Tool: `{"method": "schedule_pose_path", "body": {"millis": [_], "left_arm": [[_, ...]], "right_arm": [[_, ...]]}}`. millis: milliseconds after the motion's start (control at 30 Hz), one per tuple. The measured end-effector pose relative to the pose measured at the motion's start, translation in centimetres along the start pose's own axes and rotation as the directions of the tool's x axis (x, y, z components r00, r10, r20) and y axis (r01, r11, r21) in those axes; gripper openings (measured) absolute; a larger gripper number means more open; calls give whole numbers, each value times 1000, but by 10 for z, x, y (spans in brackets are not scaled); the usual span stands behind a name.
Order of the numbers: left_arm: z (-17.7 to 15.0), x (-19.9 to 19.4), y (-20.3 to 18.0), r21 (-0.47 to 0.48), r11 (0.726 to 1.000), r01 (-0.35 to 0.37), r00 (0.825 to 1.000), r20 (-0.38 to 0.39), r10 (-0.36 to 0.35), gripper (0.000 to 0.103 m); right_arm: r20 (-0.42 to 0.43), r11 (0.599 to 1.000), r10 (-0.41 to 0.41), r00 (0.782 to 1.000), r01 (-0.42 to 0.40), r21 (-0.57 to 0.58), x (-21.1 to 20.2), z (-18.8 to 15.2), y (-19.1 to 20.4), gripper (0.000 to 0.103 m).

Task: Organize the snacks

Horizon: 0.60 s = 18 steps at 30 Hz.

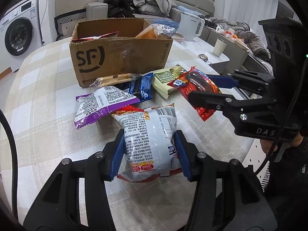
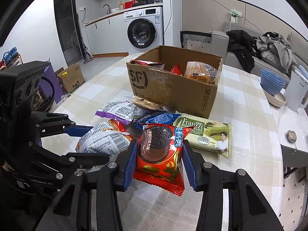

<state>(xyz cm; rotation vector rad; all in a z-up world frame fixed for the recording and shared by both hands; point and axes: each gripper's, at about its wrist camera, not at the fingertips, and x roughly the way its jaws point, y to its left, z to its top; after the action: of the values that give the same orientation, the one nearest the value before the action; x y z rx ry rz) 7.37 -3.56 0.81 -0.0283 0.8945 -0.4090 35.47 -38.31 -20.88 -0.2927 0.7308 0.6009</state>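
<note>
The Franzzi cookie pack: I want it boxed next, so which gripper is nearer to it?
Right. The right gripper, shut on the Oreo pack, sits just beside the Franzzi pack. The left gripper, holding the silver bag, is farther off, across the pile.

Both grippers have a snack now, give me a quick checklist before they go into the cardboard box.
1. Left gripper shut on the silver snack bag, blue fingers pressing both sides: ok.
2. Right gripper shut on the red Oreo pack: ok.
3. Red Oreo pack lifted off the table: ok.
4. Silver snack bag clear of the table: cannot tell.
5. Cardboard box open on top: ok.
6. Room left in the box: ok toward the middle; packets already lie at both ends.
</note>
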Motion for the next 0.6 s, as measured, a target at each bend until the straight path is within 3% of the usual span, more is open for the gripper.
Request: {"method": "schedule_pose_path", "body": {"millis": [600], "left_arm": [[-3,-28,-18,27,998,54,998,36,-55,48]], "right_arm": [[74,1000,9,997,-10,13,-22,8,-2,46]]}}
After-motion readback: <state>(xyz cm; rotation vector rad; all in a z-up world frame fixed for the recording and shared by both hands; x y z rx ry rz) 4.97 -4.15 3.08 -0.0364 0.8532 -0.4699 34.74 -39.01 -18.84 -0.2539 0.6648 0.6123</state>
